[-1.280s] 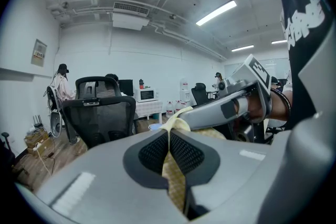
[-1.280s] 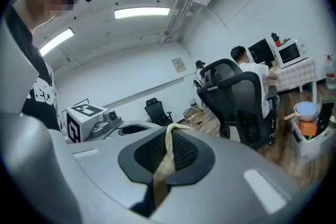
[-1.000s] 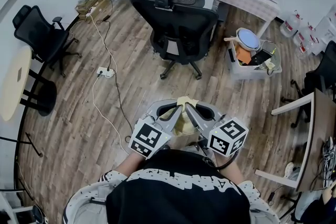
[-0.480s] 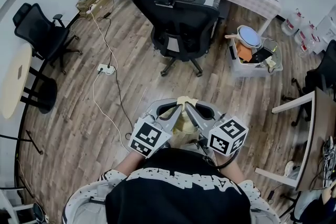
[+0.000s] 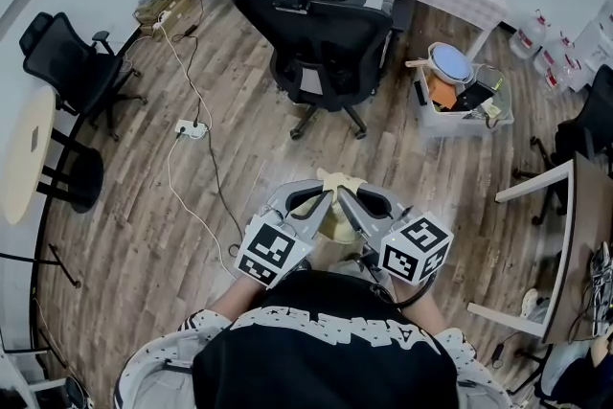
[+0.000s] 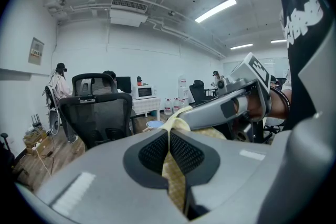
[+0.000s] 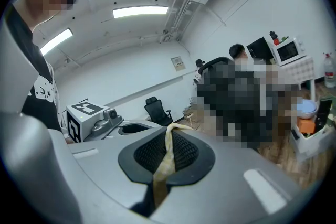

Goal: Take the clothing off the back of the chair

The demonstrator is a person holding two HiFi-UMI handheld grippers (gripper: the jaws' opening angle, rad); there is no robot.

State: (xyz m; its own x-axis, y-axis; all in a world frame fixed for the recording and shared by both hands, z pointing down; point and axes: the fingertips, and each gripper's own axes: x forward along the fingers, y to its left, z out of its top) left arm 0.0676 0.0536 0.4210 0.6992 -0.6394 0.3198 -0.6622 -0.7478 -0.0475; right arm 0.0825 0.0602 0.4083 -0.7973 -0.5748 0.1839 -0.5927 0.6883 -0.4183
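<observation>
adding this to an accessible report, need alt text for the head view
Seen from above, the left hand-held gripper and the right hand-held gripper are both shut on a pale yellow cloth, held close in front of the person's chest. Ahead on the wood floor stands a black office chair.

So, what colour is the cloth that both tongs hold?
Pale yellow; the cloth shows best in the left gripper view.

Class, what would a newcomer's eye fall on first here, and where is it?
The pale yellow cloth, pinched by both the left gripper and the right gripper, just in front of the person. Next, the big black office chair on the wooden floor beyond them.
</observation>
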